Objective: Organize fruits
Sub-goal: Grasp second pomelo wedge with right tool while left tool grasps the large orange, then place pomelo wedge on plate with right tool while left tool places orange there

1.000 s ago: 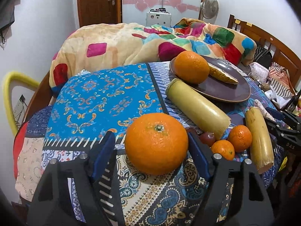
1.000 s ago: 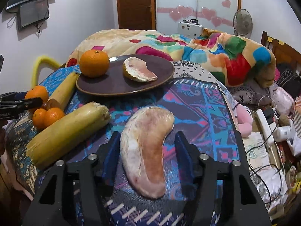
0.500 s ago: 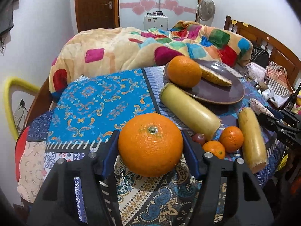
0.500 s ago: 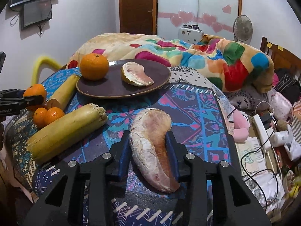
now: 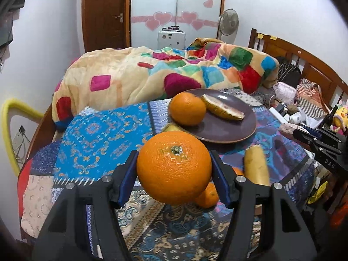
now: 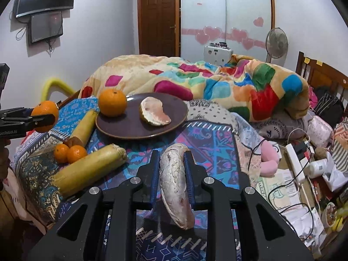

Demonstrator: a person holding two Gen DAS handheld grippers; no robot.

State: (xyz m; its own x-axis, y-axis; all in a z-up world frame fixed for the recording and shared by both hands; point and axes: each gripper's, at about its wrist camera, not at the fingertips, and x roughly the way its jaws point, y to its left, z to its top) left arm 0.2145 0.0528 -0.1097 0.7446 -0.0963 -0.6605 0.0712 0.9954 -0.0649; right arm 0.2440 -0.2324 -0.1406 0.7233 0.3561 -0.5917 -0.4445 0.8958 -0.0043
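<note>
My left gripper (image 5: 174, 169) is shut on a large orange (image 5: 174, 167) and holds it above the patterned cloth; it also shows in the right wrist view (image 6: 45, 116). My right gripper (image 6: 171, 165) is shut on a peeled pomelo wedge (image 6: 175, 184), lifted off the cloth. A brown plate (image 5: 226, 128) (image 6: 130, 128) holds another orange (image 5: 187, 108) (image 6: 112, 102) and a pomelo wedge (image 5: 221, 107) (image 6: 153, 114).
Two yellow corn cobs (image 6: 87, 171) (image 6: 83, 126), two small mandarins (image 6: 69, 153) and a dark small fruit (image 6: 74, 141) lie on the cloth left of the plate. A colourful quilt (image 6: 195, 80) lies behind. Cables and clutter (image 6: 304, 174) sit to the right.
Both grippers closed on their fruit and lifted: the orange rose off the cloth on the left, the pomelo wedge was squeezed upright and raised on the right.
</note>
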